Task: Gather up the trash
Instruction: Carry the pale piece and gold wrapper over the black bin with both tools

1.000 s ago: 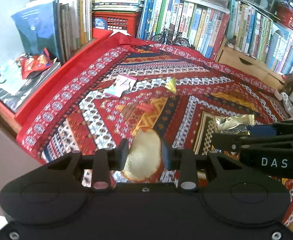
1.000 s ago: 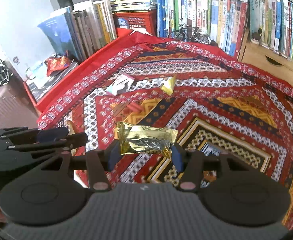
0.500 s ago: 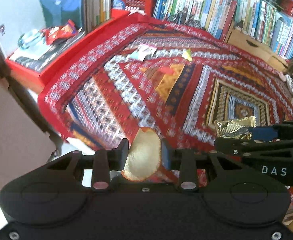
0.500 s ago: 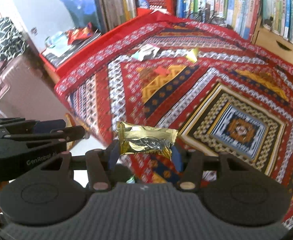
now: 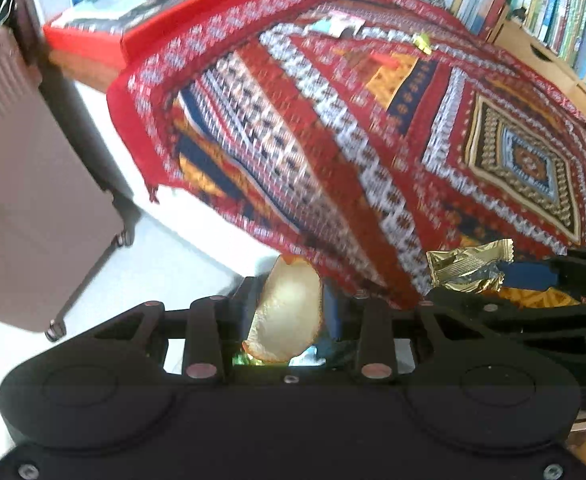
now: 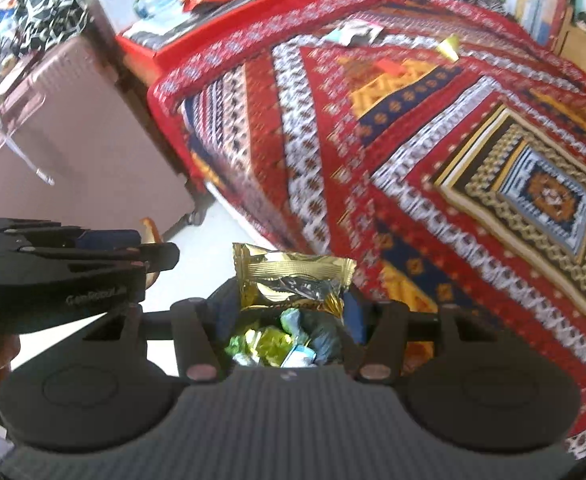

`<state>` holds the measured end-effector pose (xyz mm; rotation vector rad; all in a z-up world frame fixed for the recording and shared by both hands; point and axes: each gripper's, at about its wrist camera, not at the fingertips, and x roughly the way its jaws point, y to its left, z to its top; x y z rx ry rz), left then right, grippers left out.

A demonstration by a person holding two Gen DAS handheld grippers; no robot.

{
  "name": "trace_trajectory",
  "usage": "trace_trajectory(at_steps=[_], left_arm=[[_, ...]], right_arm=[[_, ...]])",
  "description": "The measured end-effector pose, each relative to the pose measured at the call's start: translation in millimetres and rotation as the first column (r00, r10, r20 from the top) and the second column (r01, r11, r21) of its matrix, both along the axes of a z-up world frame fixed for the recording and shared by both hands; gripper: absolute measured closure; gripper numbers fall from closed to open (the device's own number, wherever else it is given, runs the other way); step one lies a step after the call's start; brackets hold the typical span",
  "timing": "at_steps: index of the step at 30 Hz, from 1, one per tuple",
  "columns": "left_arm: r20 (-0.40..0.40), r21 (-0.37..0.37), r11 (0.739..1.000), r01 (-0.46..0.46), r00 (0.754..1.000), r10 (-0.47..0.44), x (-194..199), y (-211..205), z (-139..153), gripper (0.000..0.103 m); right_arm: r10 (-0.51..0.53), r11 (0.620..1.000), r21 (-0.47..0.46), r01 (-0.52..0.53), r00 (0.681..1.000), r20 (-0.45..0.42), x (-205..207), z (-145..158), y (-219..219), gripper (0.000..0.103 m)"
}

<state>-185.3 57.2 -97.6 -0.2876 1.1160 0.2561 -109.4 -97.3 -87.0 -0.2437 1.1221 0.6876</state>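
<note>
The left hand-held gripper point(image 5: 291, 312) is clamped on a round, curved, pale peel point(image 5: 287, 316). The right hand-held gripper point(image 6: 289, 312) pinches a crinkly gold foil wrapper point(image 6: 293, 280), right above a dark bin point(image 6: 321, 338) of shiny wrappers, beside the red patterned blanket point(image 6: 413, 140).

Right gripper point(image 6: 291, 312) clamps gold wrapper point(image 6: 291, 280) above bin point(image 6: 325, 338).

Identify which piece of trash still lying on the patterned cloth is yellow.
The small crumpled yellow wrapper, farthest right of the three. The red scrap lies nearer the middle; the pale, white-and-teal wrapper lies left.
</note>
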Motion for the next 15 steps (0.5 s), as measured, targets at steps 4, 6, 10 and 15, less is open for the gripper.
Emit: trace_trajectory(at_steps=[4, 6, 10, 15], left_arm=[[-0.029, -0.021, 1.0, -0.009, 1.0, 0.009, -6, 1, -17, 0.07], [-0.04, -0.033, 0.999, -0.014, 0.999, 0.013, -8, 1, -25, 0.07], [-0.067, -0.042, 0.999, -0.014, 0.998, 0.011, -9, 0, -40, 0.07], [-0.098, -0.053, 0.998, -0.022, 0.995, 0.017, -11, 0, -58, 0.07]], right_arm=[[0.02, 1.0, -0.014, -0.02, 1.0, -0.016, -8, -13, 2, 0.044], [0.026, 0.999, -0.022, -0.026, 0.999, -0.029, -11, -20, 2, 0.043], [0.021, 0.999, -0.034, -0.023, 0.998, -0.055, -14, -31, 1, 0.043], [0.032, 0.998, -0.044, -0.035, 0.996, -0.081, -16, -45, -1, 0.042]])
